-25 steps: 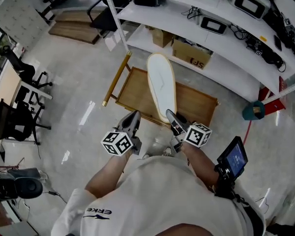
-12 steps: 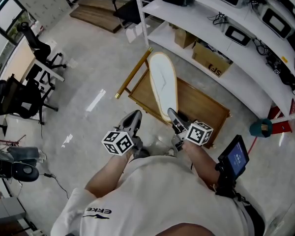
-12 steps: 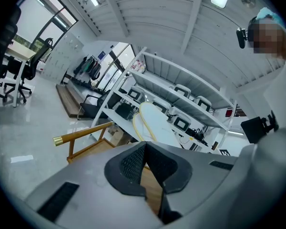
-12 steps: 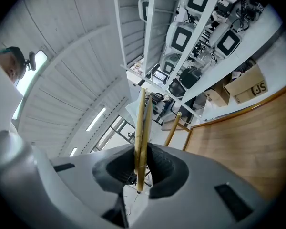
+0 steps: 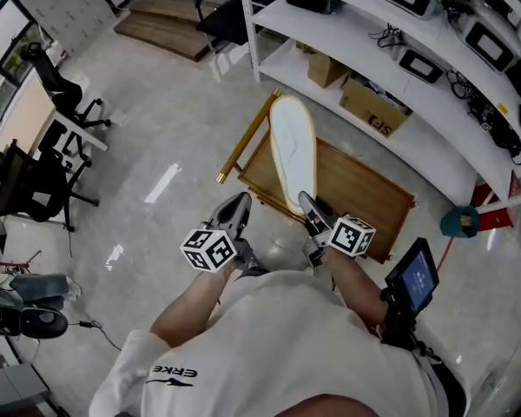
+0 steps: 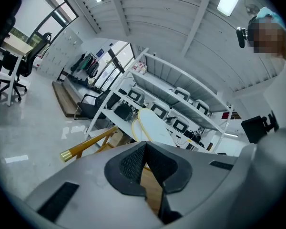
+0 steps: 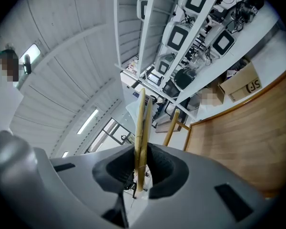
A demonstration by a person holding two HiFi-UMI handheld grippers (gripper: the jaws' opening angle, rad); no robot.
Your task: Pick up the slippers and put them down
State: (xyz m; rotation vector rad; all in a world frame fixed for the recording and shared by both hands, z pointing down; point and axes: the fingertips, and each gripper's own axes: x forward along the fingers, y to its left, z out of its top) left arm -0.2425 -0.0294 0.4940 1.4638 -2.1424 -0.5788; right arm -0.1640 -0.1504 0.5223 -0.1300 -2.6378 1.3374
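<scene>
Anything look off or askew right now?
Nothing spilled or damaged. One oddity: the right tongs pinch the slippers only at one end, so they stick far out over the wooden platform. The left tongs are shut and empty.

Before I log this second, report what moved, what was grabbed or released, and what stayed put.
The wooden platform and white shelving have slid rightward in the head view, so the person has moved across the floor, carrying both grippers along. Nothing was grabbed or released. Unchanged: right gripper shut on the white slippers, which are held out over the platform's edge; left gripper shut and empty.
</scene>
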